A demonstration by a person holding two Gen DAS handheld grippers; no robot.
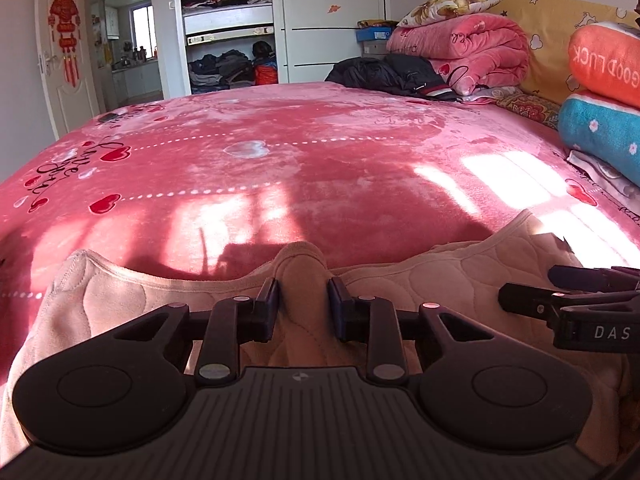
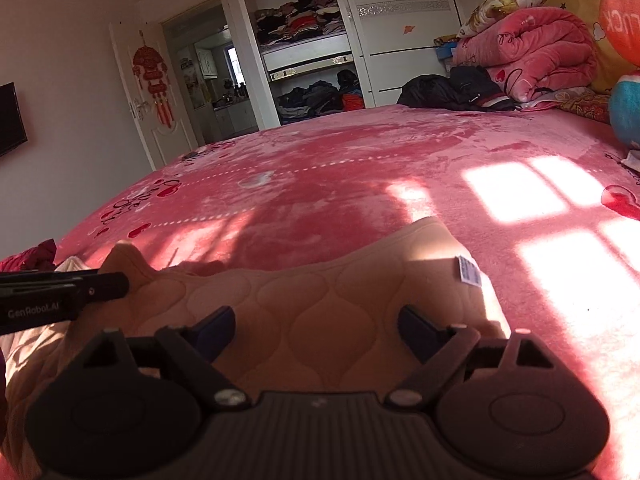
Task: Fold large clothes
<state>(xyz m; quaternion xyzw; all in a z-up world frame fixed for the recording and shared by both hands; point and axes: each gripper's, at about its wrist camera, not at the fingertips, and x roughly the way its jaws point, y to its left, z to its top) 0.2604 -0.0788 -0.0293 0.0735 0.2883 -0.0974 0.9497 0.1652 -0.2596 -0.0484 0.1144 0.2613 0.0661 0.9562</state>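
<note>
**Quilted garment pinched at the near edge of the bed**

Quilted beige garment (image 1: 460, 280) lies spread at the near edge of the pink heart-print bedspread (image 1: 300, 152), a white label (image 2: 470, 270) showing at its right end. The left gripper (image 1: 304, 304) is clamped on a raised fold of the cloth. The right gripper (image 2: 316, 334) hangs over the fabric with its jaws spread wide, grasping nothing. Farther off, a dark jacket (image 1: 384, 74) and folded pink blanket (image 1: 472, 48) sit before the open wardrobe (image 1: 228, 28).
</note>
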